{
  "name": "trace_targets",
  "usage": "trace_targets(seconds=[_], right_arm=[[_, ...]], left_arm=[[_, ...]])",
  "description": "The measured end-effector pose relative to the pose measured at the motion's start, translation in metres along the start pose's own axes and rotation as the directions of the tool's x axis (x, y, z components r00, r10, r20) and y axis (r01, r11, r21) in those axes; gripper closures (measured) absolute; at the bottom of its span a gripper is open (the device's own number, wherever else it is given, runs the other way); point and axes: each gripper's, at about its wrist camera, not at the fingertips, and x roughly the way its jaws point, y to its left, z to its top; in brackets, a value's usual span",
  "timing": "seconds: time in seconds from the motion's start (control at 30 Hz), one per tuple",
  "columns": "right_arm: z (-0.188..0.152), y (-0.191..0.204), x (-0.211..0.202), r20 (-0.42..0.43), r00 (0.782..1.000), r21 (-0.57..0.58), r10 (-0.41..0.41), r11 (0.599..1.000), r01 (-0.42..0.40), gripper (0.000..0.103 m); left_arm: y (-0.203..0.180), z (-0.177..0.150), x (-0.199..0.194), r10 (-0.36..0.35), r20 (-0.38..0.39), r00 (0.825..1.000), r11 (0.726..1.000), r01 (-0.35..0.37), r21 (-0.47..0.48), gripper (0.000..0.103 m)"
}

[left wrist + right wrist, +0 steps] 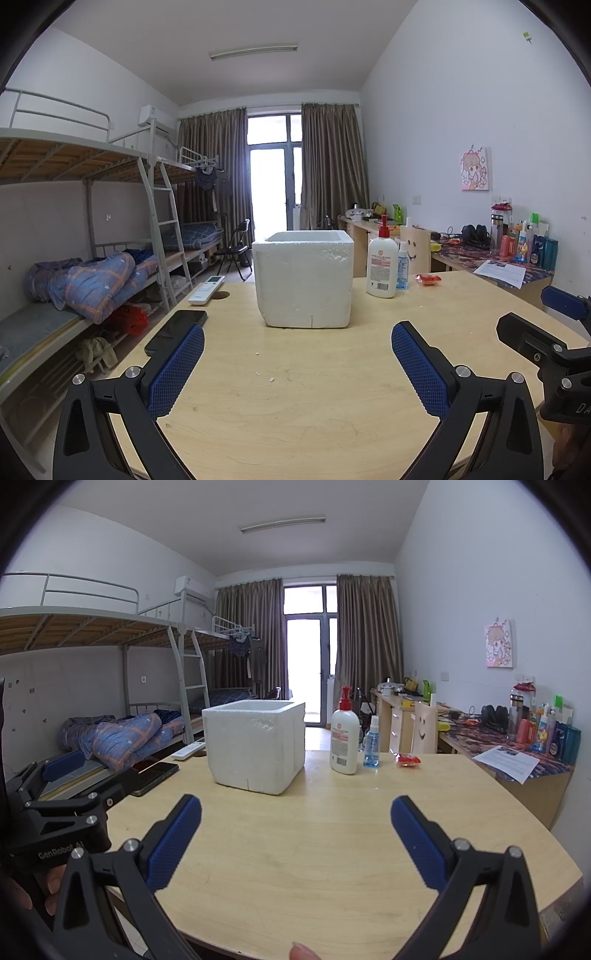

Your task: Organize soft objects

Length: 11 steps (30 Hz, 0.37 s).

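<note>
Tools are hovering over the table (295, 406) w/ nothing gripped: left tool (297, 363) and right tool (295, 836) are both gaping wide, prob. readying for a 1st pick. Styrofoam box (304, 280) is sitting mid-table, open top up, likely the bin for soft stuff. Red packet (407, 760) is lying beside the lotion pump bottle (344, 738) and small spray bottle (371, 744); no other soft obj. is showing.

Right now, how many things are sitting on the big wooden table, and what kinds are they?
Foam box: 1
Bottles: 2, a white pump bottle and a small blue spray bottle
Red packet: 1
Remote control: 1
Black phone: 1
Total: 6
</note>
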Motion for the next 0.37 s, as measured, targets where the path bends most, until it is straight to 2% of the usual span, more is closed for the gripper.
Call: trace_targets(seconds=[0.37], right_arm=[[-0.0011,-0.0003,0.0006,0.002,1.000,0.000,0.003,1.000,-0.003,0.000]], left_arm=[[0.0023,-0.0011,-0.0008,-0.004,-0.004,1.000,1.000,0.004,-0.005,0.001]])
